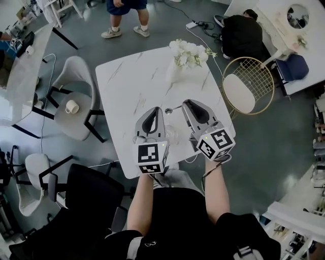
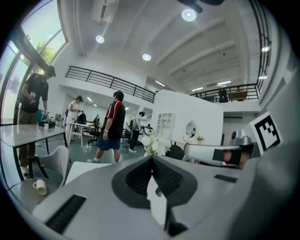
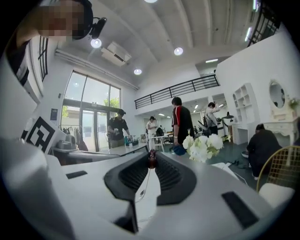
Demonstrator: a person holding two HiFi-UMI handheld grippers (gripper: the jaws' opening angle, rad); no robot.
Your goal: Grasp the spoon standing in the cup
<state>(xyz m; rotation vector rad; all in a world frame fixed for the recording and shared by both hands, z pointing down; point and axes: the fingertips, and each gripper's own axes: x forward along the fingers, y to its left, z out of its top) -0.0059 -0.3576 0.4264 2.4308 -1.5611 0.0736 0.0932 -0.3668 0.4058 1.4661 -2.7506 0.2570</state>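
On the white marble table (image 1: 127,81), my right gripper (image 1: 185,103) is shut on the end of a thin metal spoon (image 1: 170,109). The spoon reaches left from the tips, bowl end toward my left gripper (image 1: 156,109). In the right gripper view the pads (image 3: 161,171) pinch the spoon's dark red handle end (image 3: 151,159), and the slim spoon (image 3: 142,187) hangs below it. A clear glass cup (image 1: 170,134) seems to stand between the two grippers. My left gripper (image 2: 151,158) has its tips together with nothing in them.
A vase of white flowers (image 1: 187,57) stands at the table's far side. A gold wire chair (image 1: 248,86) is at the right. At the left is a grey chair with a white mug (image 1: 72,106) on it. A person (image 1: 126,15) stands beyond the table.
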